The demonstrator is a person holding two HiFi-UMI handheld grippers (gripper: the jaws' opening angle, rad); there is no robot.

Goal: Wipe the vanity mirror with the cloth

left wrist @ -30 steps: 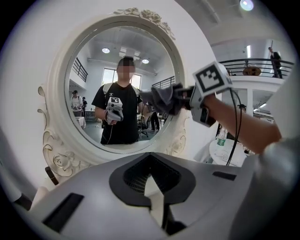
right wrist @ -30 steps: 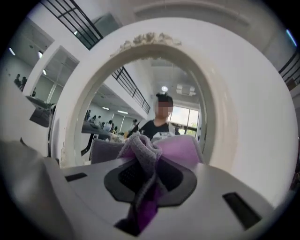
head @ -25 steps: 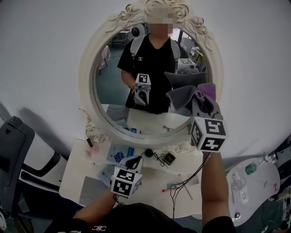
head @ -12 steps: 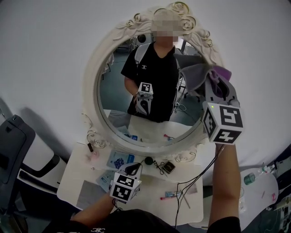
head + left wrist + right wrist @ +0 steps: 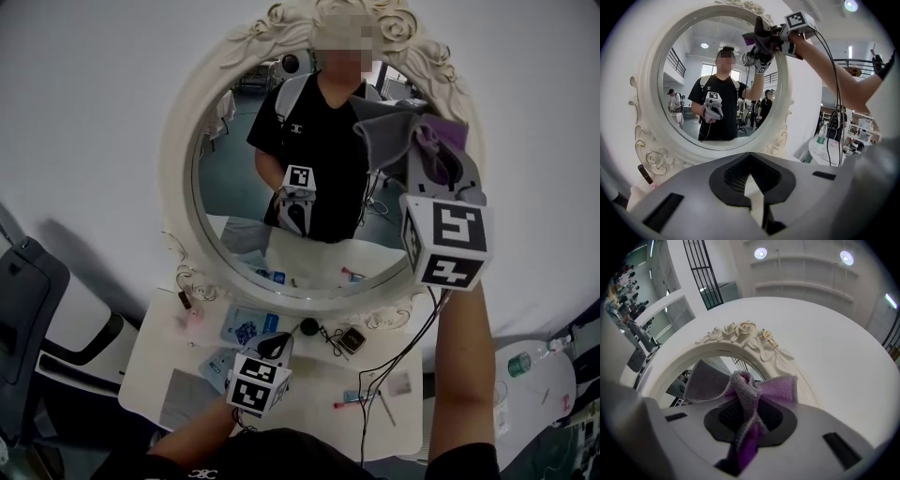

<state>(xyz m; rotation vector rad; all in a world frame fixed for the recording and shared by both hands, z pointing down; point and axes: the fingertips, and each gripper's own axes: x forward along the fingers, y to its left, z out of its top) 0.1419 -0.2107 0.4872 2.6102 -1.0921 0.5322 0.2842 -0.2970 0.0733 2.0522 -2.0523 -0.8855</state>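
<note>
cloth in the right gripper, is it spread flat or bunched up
Bunched up. The cloth is pinched as a twisted fold in the shut right gripper, with grey and purple ends flaring out either side.

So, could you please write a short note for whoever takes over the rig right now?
Right gripper: shut on the grey-purple cloth, raised to the vanity mirror's upper right, by the frame.
Left gripper: shut, empty, held low over the table.
Done: cloth picked up and brought to the glass.
Left: wipe across the glass; how much is already clean can't be told.
</note>
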